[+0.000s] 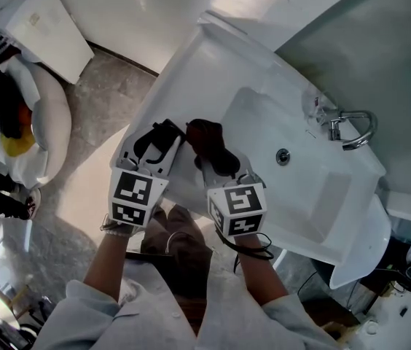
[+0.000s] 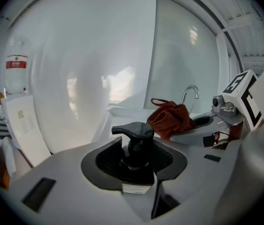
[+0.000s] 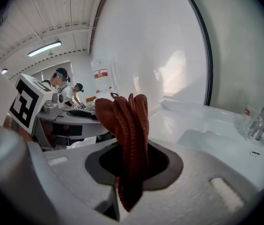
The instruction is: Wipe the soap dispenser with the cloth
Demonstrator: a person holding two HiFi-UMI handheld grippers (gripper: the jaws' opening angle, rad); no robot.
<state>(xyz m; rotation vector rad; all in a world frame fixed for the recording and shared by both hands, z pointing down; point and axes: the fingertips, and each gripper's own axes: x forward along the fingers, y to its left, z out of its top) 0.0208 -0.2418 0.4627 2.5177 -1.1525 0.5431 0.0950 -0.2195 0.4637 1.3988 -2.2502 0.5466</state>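
Note:
A soap dispenser (image 2: 133, 139) with a black pump head stands upright between the jaws of my left gripper (image 2: 134, 162), and the dark pads press on its body from both sides. In the head view the dispenser (image 1: 158, 138) and left gripper (image 1: 163, 135) hang over the near left rim of the white sink (image 1: 213, 49). A rust-red cloth (image 3: 127, 125) sticks up, bunched in folds, from my right gripper (image 3: 129, 165), which is shut on it. The cloth (image 1: 209, 143) and right gripper (image 1: 218, 160) sit just right of the dispenser, a short gap apart.
A chrome faucet (image 1: 355, 126) and a small clear glass (image 1: 313, 104) stand at the sink's far right side. A white board (image 1: 45, 28) leans at the far left, over a grey floor (image 1: 111, 100). Two people (image 3: 66, 90) work at a bench in the background.

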